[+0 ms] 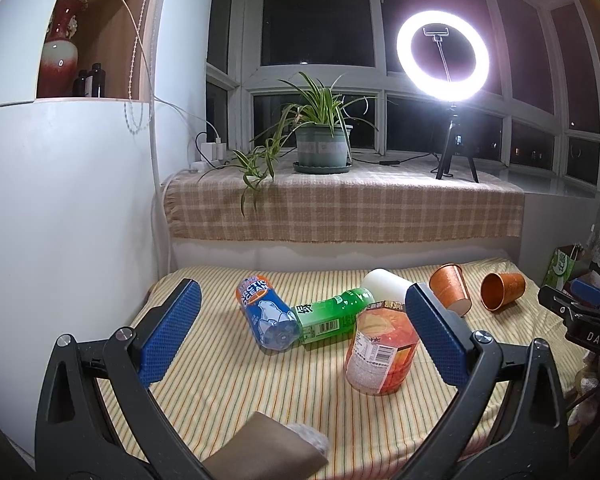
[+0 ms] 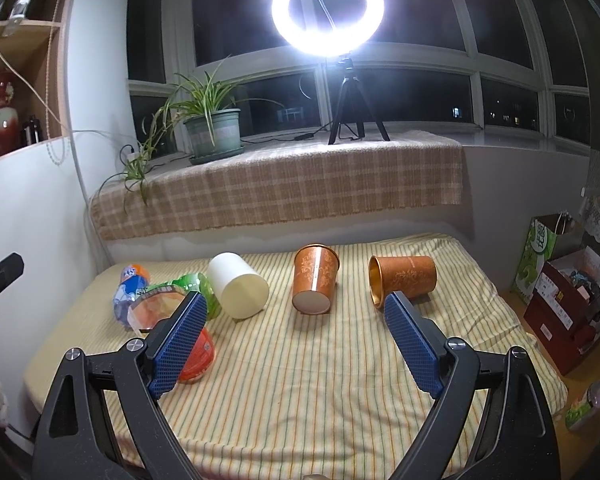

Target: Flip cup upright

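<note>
While cups (image 2: 315, 285) lie toppled, tools (image 2: 294, 306) gape.

Three cups (image 2: 315, 284) on the bed (image 2: 300, 380), bottles (image 2: 168, 300) left of them

striped tablecloth (image 2: 300, 380): matt woven cloth. copper cups (image 2: 404, 280): shiny patterned metal look. white cup (image 2: 240, 288): matt, smooth. bottles (image 1: 268, 316): glossy plastic.

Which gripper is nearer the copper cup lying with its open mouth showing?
Right. The right gripper hangs open just short of that copper cup, its right finger tip beside the rim. The left gripper sits open over the bottles, the cup far to its right.
</note>
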`<state>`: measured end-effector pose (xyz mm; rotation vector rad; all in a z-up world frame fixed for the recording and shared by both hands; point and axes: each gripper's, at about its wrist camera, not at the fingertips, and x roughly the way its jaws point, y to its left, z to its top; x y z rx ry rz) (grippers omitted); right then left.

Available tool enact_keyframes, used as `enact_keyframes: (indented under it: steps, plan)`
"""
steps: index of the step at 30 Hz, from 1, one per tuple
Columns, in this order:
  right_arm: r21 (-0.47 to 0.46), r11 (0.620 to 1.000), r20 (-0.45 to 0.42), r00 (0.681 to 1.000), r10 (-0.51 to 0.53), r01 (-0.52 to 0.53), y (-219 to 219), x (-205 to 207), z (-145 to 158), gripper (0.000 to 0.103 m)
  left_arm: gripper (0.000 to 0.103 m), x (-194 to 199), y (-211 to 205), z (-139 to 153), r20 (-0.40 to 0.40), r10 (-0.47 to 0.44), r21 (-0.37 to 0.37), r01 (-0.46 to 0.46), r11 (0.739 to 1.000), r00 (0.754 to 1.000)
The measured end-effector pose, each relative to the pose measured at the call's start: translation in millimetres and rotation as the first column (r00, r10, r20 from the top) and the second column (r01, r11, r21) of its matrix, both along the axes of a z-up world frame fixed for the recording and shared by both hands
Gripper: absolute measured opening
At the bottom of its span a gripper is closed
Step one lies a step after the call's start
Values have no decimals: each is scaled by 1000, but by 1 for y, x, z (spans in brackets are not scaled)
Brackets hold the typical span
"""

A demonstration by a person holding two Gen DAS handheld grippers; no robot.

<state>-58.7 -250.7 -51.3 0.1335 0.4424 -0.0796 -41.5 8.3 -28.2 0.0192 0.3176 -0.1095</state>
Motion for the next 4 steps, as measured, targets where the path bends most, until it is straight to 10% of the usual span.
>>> enact_keyframes:
  steps: [4]
  plan:
    - [4, 1000, -10, 1000, 1, -1, 0, 2, -4, 91, 103, 2, -1, -7, -2, 0, 16, 0, 1000, 1000]
